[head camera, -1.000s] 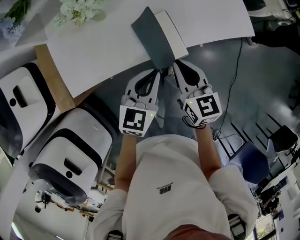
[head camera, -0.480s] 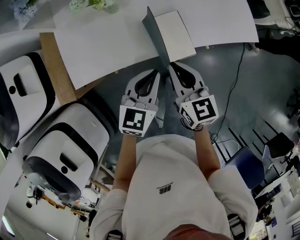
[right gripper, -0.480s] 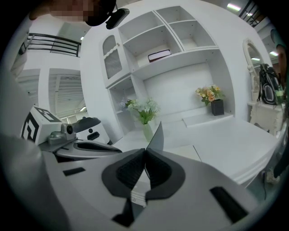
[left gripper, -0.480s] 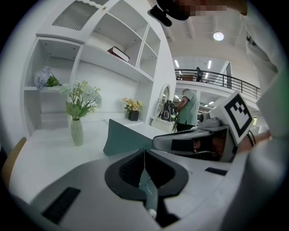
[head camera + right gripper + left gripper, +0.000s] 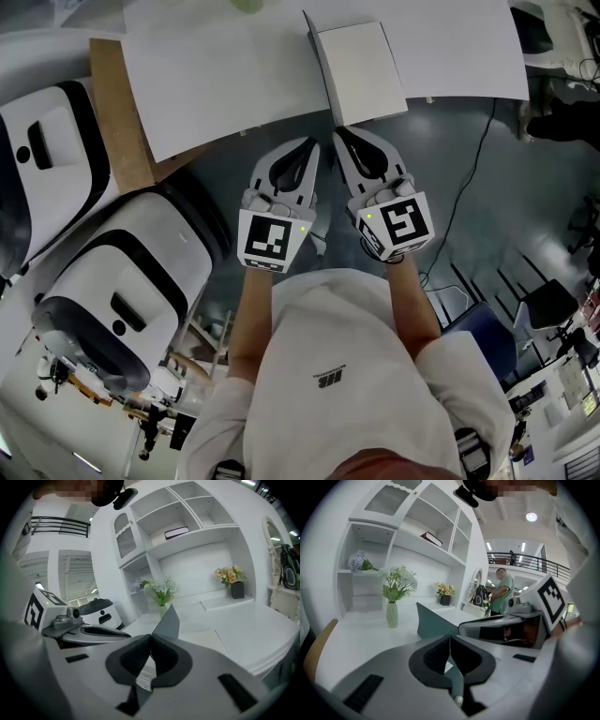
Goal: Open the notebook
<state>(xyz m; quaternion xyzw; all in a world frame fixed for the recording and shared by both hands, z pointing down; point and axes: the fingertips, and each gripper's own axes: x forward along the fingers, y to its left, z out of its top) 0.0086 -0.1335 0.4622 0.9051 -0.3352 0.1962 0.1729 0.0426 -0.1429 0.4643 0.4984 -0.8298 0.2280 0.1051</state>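
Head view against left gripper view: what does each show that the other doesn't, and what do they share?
Head view only: white machines beside the table. Left gripper view only: shelves with a book, and a person in a green shirt. Both: the raised cover of the notebook, the left gripper shut on it, and the right gripper shut on the notebook's near corner.

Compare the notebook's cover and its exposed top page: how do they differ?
Colour: the cover is dark grey-green, the page is white. Pose: the cover stands up nearly on edge, the page lies flat. In the head view the cover shows only as a thin dark strip, while the page shows its full face. Both belong to one notebook, joined along the spine, at the near edge of the white table.
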